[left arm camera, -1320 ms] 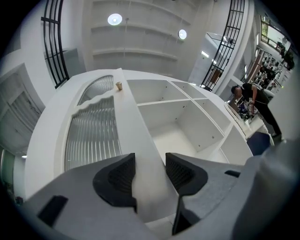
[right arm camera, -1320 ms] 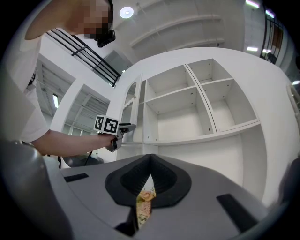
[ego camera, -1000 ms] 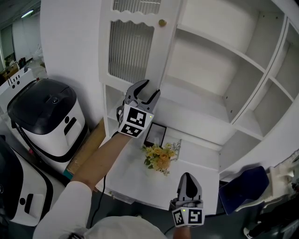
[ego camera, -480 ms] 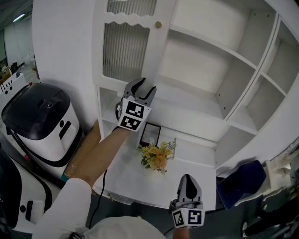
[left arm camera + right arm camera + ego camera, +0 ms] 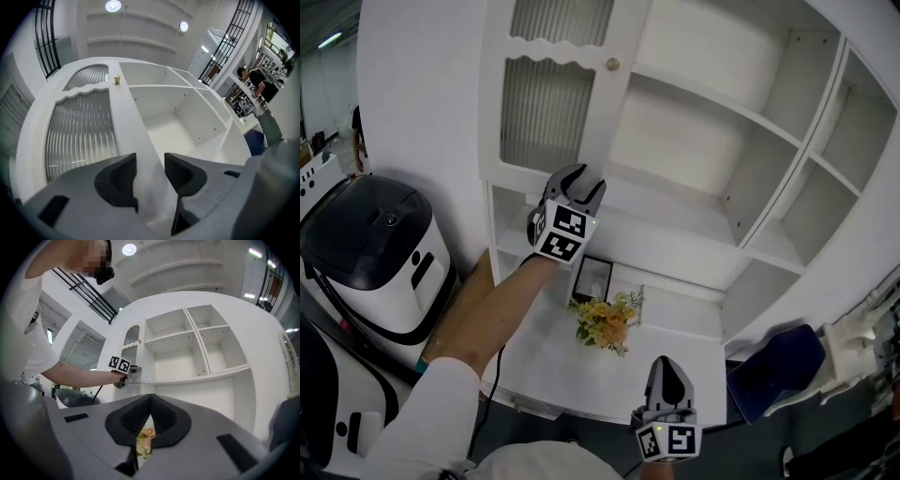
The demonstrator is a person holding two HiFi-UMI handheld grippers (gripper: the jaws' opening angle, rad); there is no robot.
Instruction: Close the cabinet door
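The white cabinet door (image 5: pixel 548 112), with a ribbed glass panel and a small brass knob (image 5: pixel 612 65), stands open at the left of the shelf cabinet (image 5: pixel 712 103). My left gripper (image 5: pixel 578 183) straddles the door's free edge below the knob. In the left gripper view the door's edge strip (image 5: pixel 123 122) fills the gap between the closing jaws of the left gripper (image 5: pixel 150 171). My right gripper (image 5: pixel 666 370) hangs low in front of the counter, shut and empty. In the right gripper view the right gripper (image 5: pixel 150 401) points toward the cabinet.
A bunch of yellow flowers (image 5: pixel 602 323) and a small framed picture (image 5: pixel 592 277) sit on the white counter (image 5: pixel 675 314) below the door. A black-and-white appliance (image 5: pixel 375 244) stands at the left, and a blue object (image 5: pixel 769 370) lies at the lower right.
My left gripper and the door edge have shifted a little leftward and lower in the head view. The right gripper stays in about the same place.
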